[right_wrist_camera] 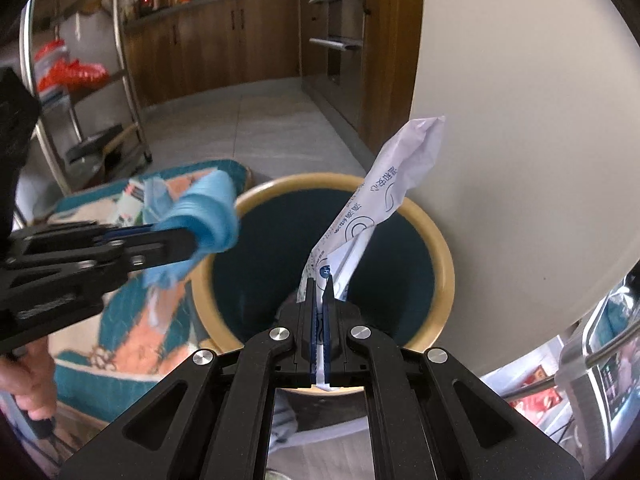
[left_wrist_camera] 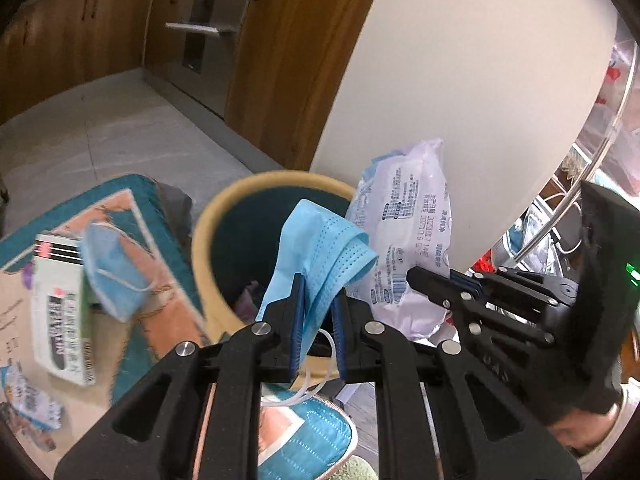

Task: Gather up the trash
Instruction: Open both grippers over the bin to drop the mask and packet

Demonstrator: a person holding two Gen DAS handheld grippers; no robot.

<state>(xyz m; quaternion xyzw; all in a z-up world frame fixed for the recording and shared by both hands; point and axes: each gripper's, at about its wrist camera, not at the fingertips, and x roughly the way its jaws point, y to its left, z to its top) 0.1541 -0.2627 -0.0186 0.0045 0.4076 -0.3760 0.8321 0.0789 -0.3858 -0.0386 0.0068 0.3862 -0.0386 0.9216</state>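
- Black plastic, the left gripper has its blue-padded jaws clamped on a pale blue pleated face mask; the mask's white ear loop dangles below the jaws; in the right wrist view this gripper comes in from the left, the mask bunched at its tip beside the bin's rim.
- The right gripper is pressed together on a thin white plastic wipes wrapper with blue print; the wrapper stands up tilted above the bin's mouth.
- Below both tools sits a round waste bin with a tan rim and dark teal inside; something crumpled lies at its bottom, too dim to tell.
- Left of the bin, on a teal and orange patterned mat, lie a second blue face mask and a white and green carton, touching.
- A white curved wall rises just behind the bin.
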